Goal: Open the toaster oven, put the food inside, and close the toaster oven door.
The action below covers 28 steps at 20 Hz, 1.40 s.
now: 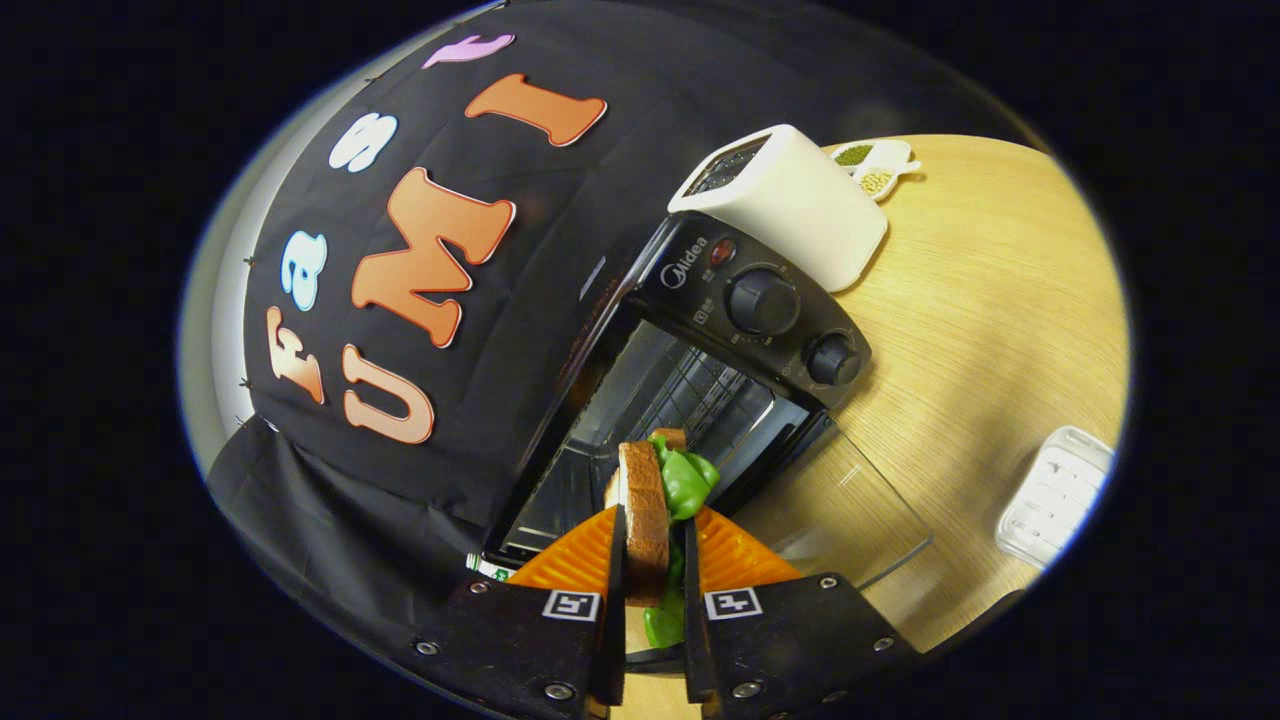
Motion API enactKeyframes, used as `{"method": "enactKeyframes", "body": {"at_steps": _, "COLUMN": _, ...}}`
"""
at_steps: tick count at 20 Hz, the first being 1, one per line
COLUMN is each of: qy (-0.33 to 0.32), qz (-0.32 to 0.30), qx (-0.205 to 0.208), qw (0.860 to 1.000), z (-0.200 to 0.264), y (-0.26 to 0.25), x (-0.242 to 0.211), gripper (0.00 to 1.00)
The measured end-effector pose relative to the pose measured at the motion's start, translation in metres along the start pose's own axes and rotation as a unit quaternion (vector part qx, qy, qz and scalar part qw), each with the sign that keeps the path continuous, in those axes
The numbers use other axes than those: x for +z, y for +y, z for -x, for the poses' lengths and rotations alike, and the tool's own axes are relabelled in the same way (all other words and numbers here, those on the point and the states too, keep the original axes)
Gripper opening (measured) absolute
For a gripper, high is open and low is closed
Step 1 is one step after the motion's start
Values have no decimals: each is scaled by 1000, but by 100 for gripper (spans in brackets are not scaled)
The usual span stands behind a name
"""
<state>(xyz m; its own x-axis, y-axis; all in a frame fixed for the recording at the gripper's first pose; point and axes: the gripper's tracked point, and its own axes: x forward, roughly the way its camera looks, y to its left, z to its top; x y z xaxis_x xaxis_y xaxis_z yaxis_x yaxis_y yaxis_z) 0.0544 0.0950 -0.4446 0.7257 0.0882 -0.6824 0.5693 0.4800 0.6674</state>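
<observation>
fingers [655, 545] clamp sandwich [648, 510] | toaster oven [700, 370] just ahead, door [840, 510] open

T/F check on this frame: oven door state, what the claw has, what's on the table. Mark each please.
1. The toaster oven door is shut. False: it hangs open.
2. The claw is shut on a sandwich. True.
3. The sandwich already lies on the oven rack. False: it is between the fingers, ahead of the opening.
4. A white toaster stands beside the oven. True.
5. A clear tray lies on the table. True.
</observation>
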Motion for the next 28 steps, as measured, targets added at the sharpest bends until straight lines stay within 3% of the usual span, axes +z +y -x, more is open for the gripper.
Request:
{"method": "enactKeyframes", "body": {"at_steps": 11, "qy": -14, "qz": 1, "qx": 18, "qw": 1000, "z": 3, "y": -30, "x": -19, "gripper": 24}}
{"method": "enactKeyframes", "body": {"at_steps": 17, "qy": 2, "qz": -33, "qx": 20, "qw": 999, "z": 4, "y": -15, "x": -9, "gripper": 24}}
{"method": "enactKeyframes", "body": {"at_steps": 28, "qy": 3, "qz": -19, "qx": 14, "qw": 1000, "z": 6, "y": -13, "x": -10, "gripper": 24}}
